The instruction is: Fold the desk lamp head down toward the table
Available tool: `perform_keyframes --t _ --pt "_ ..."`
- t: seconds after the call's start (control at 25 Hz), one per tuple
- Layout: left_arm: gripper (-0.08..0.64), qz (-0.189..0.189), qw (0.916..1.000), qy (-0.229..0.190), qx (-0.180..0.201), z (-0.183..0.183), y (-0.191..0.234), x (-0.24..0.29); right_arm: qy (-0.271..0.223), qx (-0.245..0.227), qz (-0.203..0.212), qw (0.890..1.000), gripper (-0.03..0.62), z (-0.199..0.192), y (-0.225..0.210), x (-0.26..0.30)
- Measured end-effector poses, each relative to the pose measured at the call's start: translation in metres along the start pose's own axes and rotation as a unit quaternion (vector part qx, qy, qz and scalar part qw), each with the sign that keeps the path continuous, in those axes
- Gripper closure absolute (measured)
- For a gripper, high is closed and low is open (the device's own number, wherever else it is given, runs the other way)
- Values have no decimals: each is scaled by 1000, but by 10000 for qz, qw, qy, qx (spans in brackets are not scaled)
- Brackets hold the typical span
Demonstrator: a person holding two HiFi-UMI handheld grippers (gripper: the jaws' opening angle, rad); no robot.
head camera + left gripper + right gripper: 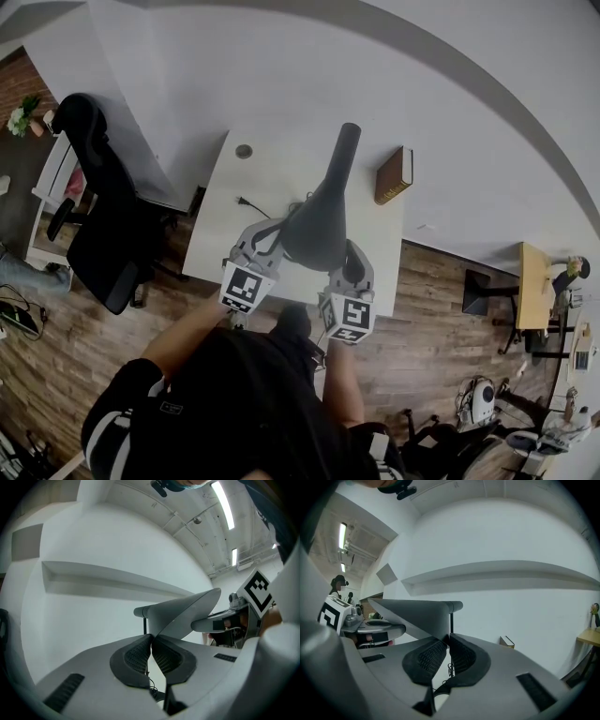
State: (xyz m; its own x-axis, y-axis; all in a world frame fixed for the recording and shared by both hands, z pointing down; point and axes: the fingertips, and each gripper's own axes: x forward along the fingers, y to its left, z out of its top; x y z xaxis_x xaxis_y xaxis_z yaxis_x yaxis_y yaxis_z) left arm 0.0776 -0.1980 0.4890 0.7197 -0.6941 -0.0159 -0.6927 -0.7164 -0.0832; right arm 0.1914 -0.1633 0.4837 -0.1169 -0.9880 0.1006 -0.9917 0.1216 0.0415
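- Two tools pinch the grey lamp head [314, 225], which hangs over the near half of the white tabletop [234, 202].
- Left tool [151, 641]: pads closed tight on the head's thin rim, above the tabletop's near edge.
- Right tool [446, 641]: pads clamped on the opposite rim.

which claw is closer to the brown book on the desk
Right. The right claw clamps the lamp head on the side facing the book; the left claw clamps its opposite side, farther off.
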Motion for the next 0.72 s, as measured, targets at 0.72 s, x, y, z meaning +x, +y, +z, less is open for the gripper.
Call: perform_keyframes --t 0.72 --pt "528 -38 10000 83 12 -6 1 4 454 -757 310 9956 510 -4 5 -3"
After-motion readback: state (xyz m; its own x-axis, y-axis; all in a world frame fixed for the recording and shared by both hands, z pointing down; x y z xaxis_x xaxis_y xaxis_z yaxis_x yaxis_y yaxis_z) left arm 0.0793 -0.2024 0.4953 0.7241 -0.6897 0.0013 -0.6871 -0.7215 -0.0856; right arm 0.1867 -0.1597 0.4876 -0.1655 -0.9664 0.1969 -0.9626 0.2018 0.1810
